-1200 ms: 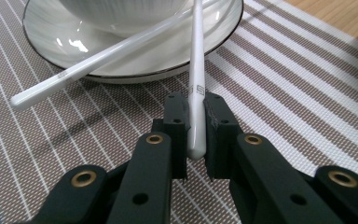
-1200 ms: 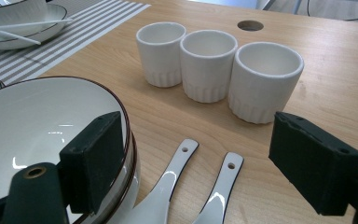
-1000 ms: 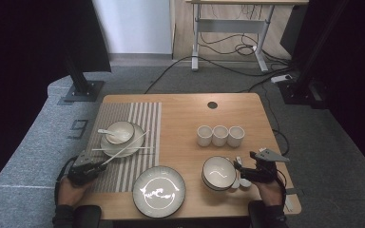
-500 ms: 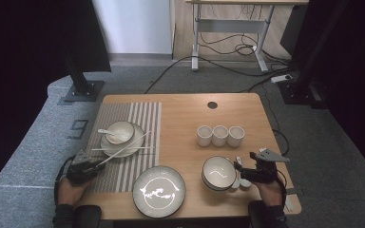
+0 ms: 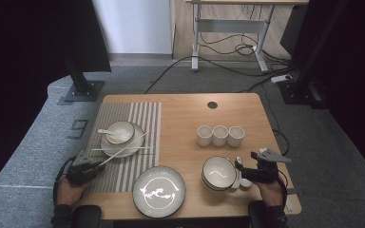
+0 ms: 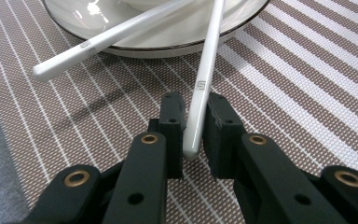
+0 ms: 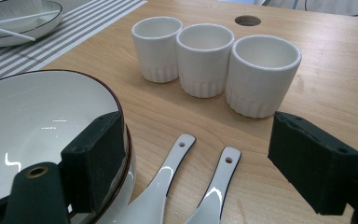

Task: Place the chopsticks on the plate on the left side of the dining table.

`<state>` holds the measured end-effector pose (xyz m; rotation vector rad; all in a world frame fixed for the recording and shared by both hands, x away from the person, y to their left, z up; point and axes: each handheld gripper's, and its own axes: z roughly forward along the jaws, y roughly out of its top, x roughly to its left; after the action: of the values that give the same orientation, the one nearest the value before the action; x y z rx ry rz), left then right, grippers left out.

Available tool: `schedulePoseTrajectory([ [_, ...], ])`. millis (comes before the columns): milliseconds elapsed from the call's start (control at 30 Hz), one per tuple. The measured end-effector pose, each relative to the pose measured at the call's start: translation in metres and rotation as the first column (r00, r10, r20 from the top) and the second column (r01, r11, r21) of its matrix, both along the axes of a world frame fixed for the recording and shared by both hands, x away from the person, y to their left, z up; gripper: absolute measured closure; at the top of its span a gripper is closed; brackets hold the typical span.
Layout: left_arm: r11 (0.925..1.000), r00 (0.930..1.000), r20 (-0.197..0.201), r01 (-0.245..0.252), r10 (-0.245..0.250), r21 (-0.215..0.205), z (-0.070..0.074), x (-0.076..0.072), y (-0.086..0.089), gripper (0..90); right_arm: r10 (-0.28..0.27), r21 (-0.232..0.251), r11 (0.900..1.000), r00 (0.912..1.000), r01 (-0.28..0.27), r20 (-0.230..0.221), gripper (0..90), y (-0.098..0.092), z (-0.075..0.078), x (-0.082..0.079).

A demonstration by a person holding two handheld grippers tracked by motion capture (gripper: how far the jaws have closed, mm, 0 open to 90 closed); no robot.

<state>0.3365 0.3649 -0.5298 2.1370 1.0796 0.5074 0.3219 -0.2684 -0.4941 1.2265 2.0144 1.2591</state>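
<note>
The left gripper [image 6: 193, 123] pinches a white chopstick [image 6: 204, 79] between its fingers, near-left on the striped mat [image 5: 123, 142]. The right gripper [image 7: 205, 163] has fingers spread over two spoons [image 7: 168, 186], near-right on the bench [image 5: 185, 114].

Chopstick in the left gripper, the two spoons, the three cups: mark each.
chopstick [image 6: 196, 109], left gripper view, shaft between the pads
spoons [image 7: 165, 179], right gripper view, left spoon's handle
cups [image 7: 204, 58], right gripper view, middle cup's wall
</note>
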Motion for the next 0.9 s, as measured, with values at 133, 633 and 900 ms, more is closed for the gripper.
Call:
schedulePoseTrajectory([
  [133,0.9999,0.9999,-0.001,-0.014,0.014,0.006,-0.0004,-0.0008,0.0046,76.9,0.001,0.000,1.000,1.0000,-0.001,-0.002,18.3,-0.0003,-0.0001,0.0001],
  [633,0.9945,0.9957,-0.007,-0.093,0.093,-0.047,0.0008,0.0031,0.0095,69.6,0.001,-0.005,1.000,1.0000,-0.001,-0.005,18.4,0.0008,-0.0006,0.0006],
  [900,0.9896,0.9907,-0.021,-0.135,0.134,-0.049,-0.0005,0.0063,0.0109,66.4,-0.001,-0.001,1.000,1.0000,0.001,-0.006,18.7,0.0003,-0.0004,0.0006],
])
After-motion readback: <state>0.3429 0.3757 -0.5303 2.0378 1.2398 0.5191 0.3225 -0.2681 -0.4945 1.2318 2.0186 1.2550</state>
